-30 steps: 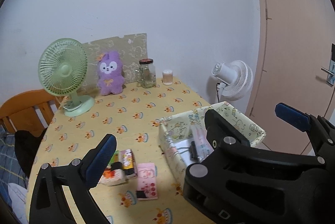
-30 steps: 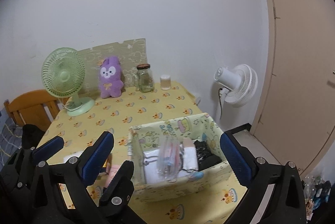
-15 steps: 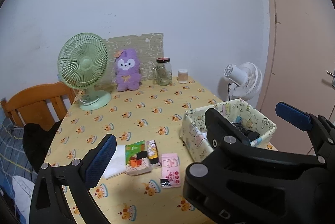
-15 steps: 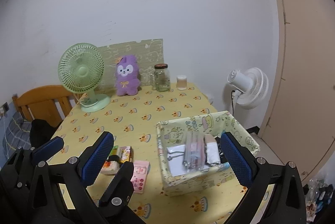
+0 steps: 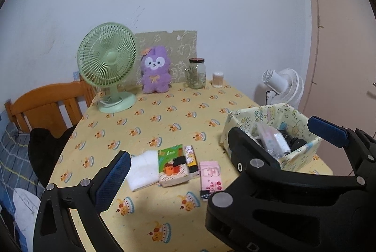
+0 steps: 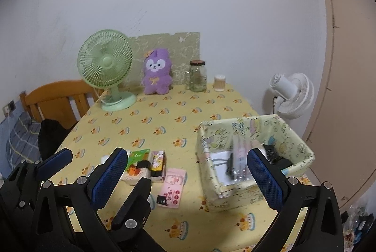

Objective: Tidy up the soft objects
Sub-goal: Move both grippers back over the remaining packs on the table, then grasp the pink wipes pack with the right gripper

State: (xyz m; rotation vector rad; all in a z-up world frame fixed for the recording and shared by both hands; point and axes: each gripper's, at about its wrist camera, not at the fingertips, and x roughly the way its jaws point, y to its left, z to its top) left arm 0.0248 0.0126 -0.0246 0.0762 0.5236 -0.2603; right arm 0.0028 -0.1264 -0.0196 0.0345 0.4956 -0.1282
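Left wrist view: left gripper (image 5: 218,155) gaped wide, empty, above the table (image 5: 164,115). Right gripper (image 6: 188,174) likewise wide, empty; fabric box (image 6: 303,148) at 3 o'clock of the packets (image 6: 172,186).

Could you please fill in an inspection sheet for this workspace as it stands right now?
Surface: yellow cake-print tablecloth, flat.
Job's things: white folded cloth, green tissue pack, pink patterned packet in a row; yellow fabric storage box part-filled.
Clutter: green desk fan, purple plush bunny, glass jar, small cup.
Grippers: left gripper, right gripper open, empty.
Cables: nothing seen on table.
Surroundings: white floor fan, wooden chair.
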